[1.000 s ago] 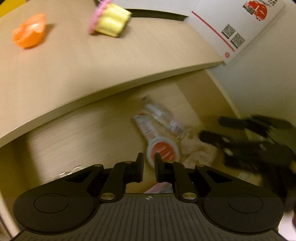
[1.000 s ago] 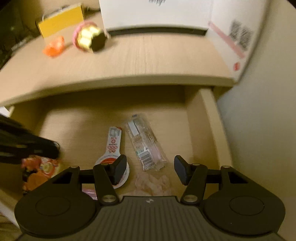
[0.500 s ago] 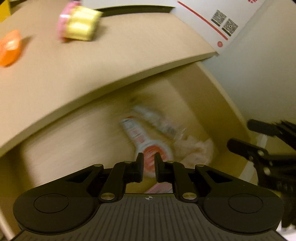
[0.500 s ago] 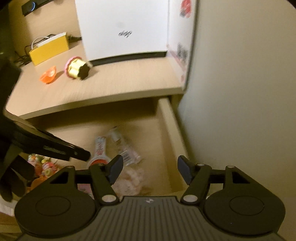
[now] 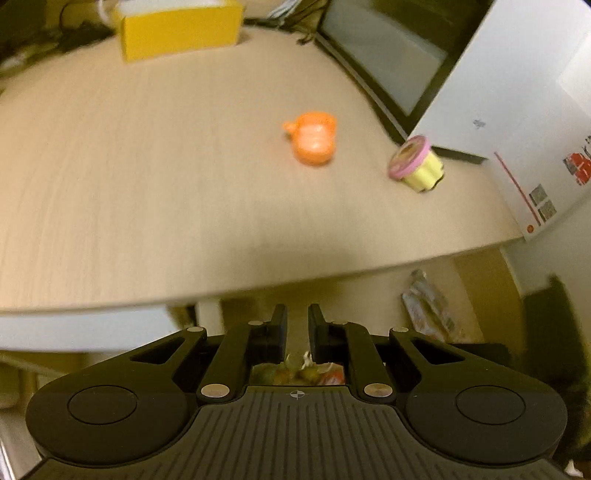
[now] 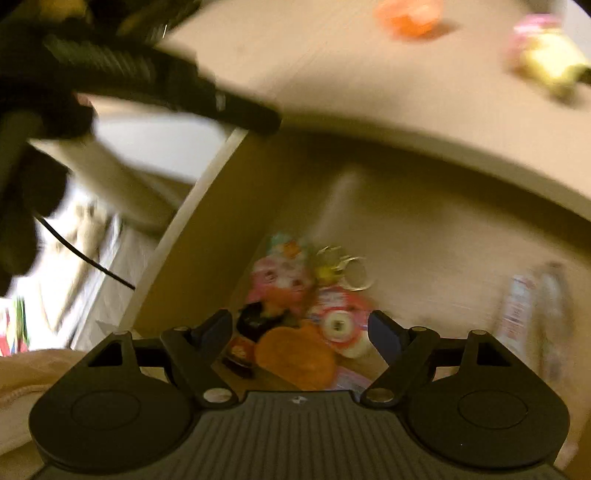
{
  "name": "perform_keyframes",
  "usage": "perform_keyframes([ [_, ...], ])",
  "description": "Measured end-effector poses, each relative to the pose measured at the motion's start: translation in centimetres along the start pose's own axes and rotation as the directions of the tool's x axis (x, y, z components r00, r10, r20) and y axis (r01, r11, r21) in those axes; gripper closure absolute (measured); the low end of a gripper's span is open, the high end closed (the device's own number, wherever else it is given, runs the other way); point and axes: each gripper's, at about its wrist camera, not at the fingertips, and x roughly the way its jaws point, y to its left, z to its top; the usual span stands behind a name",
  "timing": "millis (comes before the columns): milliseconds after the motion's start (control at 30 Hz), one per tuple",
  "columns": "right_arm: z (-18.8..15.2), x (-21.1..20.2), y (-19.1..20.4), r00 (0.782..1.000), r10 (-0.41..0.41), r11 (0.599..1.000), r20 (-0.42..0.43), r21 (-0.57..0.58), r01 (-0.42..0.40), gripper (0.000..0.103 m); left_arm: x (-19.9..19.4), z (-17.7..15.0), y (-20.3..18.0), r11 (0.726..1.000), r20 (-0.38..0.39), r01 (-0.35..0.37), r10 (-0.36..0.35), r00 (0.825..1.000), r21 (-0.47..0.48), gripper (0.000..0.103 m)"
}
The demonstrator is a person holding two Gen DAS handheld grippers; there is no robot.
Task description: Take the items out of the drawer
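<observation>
The open wooden drawer holds a blurred pile of small items at its left end: an orange round piece, a pink packet, key rings and a white roll. My right gripper hovers open just above this pile, touching nothing. A long red-and-white packet lies further right, and the left wrist view shows a clear packet. My left gripper is shut and empty, held at the desk edge above the drawer. It also crosses the right wrist view as a dark left gripper.
On the desk top stand an orange cup, a yellow cup with a pink lid, a yellow box at the back and a white carton on the right. The desk edge overhangs the drawer's rear.
The left gripper has tilted up and left, from the drawer toward the desk top. The right gripper has swung left, from the drawer's right side to over the pile.
</observation>
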Motion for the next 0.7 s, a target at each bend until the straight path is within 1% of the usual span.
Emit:
perform_keyframes([
  [33, 0.4, 0.7, 0.4, 0.999, -0.006, 1.0, -0.036, -0.014, 0.005, 0.022, 0.3, -0.2, 0.4, 1.0, -0.047, 0.01, -0.011, 0.999, -0.014, 0.09],
  [67, 0.6, 1.1, 0.5, 0.998, -0.019, 1.0, -0.064, -0.026, 0.018, 0.022, 0.9, -0.4, 0.6, 1.0, -0.111, 0.019, -0.022, 0.994, -0.025, 0.09],
  [100, 0.7, 1.1, 0.4, 0.997, -0.036, 0.999, -0.075, -0.035, 0.033, 0.022, 1.5, -0.6, 0.6, 0.999, -0.163, 0.023, -0.027, 0.986, -0.028, 0.09],
  [133, 0.3, 0.8, 0.1, 0.995, -0.051, 0.998, -0.08, -0.038, 0.049, 0.022, 2.3, -1.0, 0.2, 0.999, -0.22, 0.027, -0.03, 0.975, -0.016, 0.09],
  [233, -0.3, -0.7, -2.0, 0.991, -0.1, 0.995, -0.084, 0.006, 0.101, 0.022, 4.2, -2.1, -2.0, 0.996, -0.331, 0.049, -0.022, 0.943, 0.072, 0.09],
  [267, -0.6, -1.1, -3.0, 0.988, -0.116, 0.993, -0.098, 0.023, 0.119, 0.022, 4.7, -2.4, -2.6, 0.994, -0.359, 0.056, -0.019, 0.933, 0.094, 0.09],
  [300, -0.6, -1.3, -4.1, 0.984, -0.132, 0.99, -0.118, 0.038, 0.138, 0.022, 5.3, -2.5, -3.1, 0.992, -0.395, 0.063, -0.013, 0.919, 0.114, 0.09],
  [333, -1.1, -1.7, -5.2, 0.978, -0.145, 0.986, -0.152, 0.059, 0.155, 0.022, 6.0, -2.7, -3.5, 0.99, -0.438, 0.07, -0.008, 0.899, 0.125, 0.09],
  [367, -1.4, -1.8, -6.1, 0.971, -0.138, 0.985, -0.195, 0.078, 0.155, 0.022, 6.2, -3.3, -3.4, 0.989, -0.472, 0.076, -0.009, 0.881, 0.123, 0.09],
  [400, -1.8, -1.9, -7.0, 0.965, -0.114, 0.985, -0.235, 0.099, 0.141, 0.022, 6.5, -3.7, -3.0, 0.99, -0.51, 0.081, -0.012, 0.86, 0.113, 0.09],
  [433, -2.3, -2.2, -8.0, 0.962, -0.096, 0.983, -0.256, 0.129, 0.133, 0.022, 7.1, -3.9, -2.7, 0.992, -0.544, 0.081, -0.013, 0.839, 0.102, 0.09],
  [467, -2.7, -2.4, -9.0, 0.957, -0.082, 0.975, -0.278, 0.177, 0.135, 0.022, 7.3, -4.1, -2.2, 0.992, -0.567, 0.08, -0.012, 0.823, 0.095, 0.09],
  [500, -3.0, -2.4, -9.8, 0.952, -0.068, 0.967, -0.298, 0.217, 0.137, 0.022, 7.7, -4.2, -2.1, 0.993, -0.584, 0.074, -0.004, 0.812, 0.095, 0.09],
  [533, -3.2, -2.3, -10.5, 0.948, -0.051, 0.956, -0.313, 0.259, 0.137, 0.022, 7.9, -4.2, -2.1, 0.992, -0.593, 0.073, 0.005, 0.805, 0.108, 0.094],
  [567, -3.6, -2.3, -11.0, 0.946, -0.034, 0.946, -0.323, 0.295, 0.134, 0.022, 8.2, -4.3, -2.1, 0.99, -0.602, 0.084, 0.001, 0.799, 0.114, 0.094],
  [633, -4.0, -2.1, -11.3, 0.939, -0.008, 0.937, -0.345, 0.324, 0.127, 0.022, 8.6, -4.4, -2.4, 0.988, -0.623, 0.098, -0.004, 0.782, 0.117, 0.093],
  [700, -4.4, -1.5, -11.0, 0.928, -0.01, 0.94, -0.373, 0.313, 0.136, 0.022, 9.2, -4.5, -2.7, 0.987, -0.636, 0.097, 0.008, 0.772, 0.129, 0.094],
])
